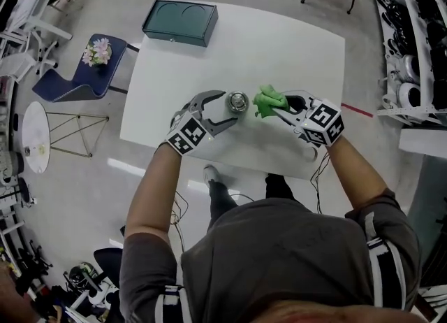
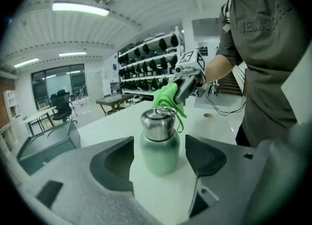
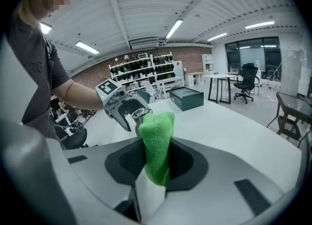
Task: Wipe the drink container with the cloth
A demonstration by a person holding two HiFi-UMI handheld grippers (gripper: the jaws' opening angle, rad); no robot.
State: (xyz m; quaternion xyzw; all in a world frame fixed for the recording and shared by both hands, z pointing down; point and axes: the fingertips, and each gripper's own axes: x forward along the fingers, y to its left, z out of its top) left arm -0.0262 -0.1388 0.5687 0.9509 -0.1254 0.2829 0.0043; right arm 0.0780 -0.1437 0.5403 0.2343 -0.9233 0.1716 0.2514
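A small pale-green drink container (image 1: 237, 101) with a steel cap stands upright on the white table (image 1: 293, 49). My left gripper (image 1: 225, 109) is open, with a jaw on each side of the container (image 2: 159, 143) and a gap on both sides. My right gripper (image 1: 278, 109) is shut on a green cloth (image 1: 266, 100). The bunched cloth (image 2: 165, 96) touches the container's cap from the far side. In the right gripper view the cloth (image 3: 157, 146) stands up between the jaws and hides most of the container (image 3: 138, 115); the left gripper (image 3: 122, 106) shows behind it.
A dark green box (image 1: 180, 22) lies on the table's far left corner. A blue chair with flowers (image 1: 78, 75) and a round white side table (image 1: 34, 137) stand at the left. Shelves (image 1: 418, 35) line the right. A cable (image 2: 229, 111) lies on the table.
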